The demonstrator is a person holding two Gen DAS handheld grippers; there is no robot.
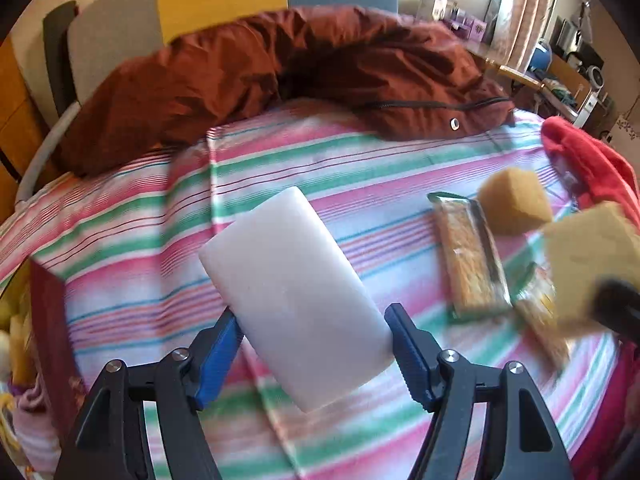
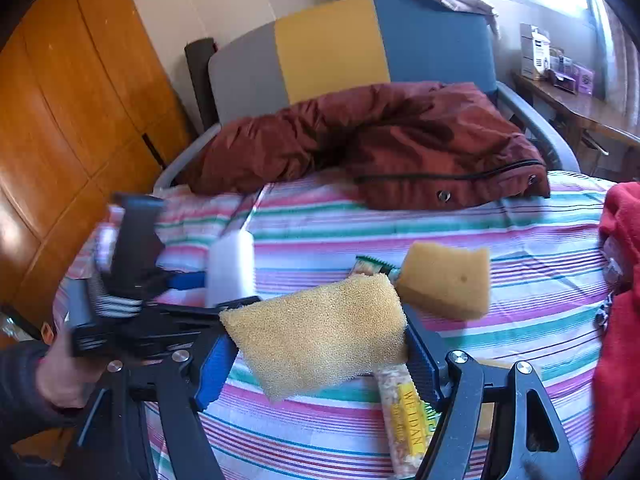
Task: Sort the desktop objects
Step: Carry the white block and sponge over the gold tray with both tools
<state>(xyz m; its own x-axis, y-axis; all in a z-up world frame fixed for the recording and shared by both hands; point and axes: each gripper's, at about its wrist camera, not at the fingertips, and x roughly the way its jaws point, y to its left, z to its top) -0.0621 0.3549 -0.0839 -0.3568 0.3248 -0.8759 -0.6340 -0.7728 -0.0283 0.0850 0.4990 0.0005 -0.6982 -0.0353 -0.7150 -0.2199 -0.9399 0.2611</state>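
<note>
Blue-padded left gripper (image 1: 312,354) pinches a white block (image 1: 294,296) held above the striped cloth (image 1: 320,160); the right gripper (image 2: 318,344) clamps a yellow sponge (image 2: 316,332), hiding much of a snack bar (image 2: 406,428) marked "WEIDAN". Beyond, a second sponge (image 2: 446,284) nears the cloth's right edge, blurred
</note>
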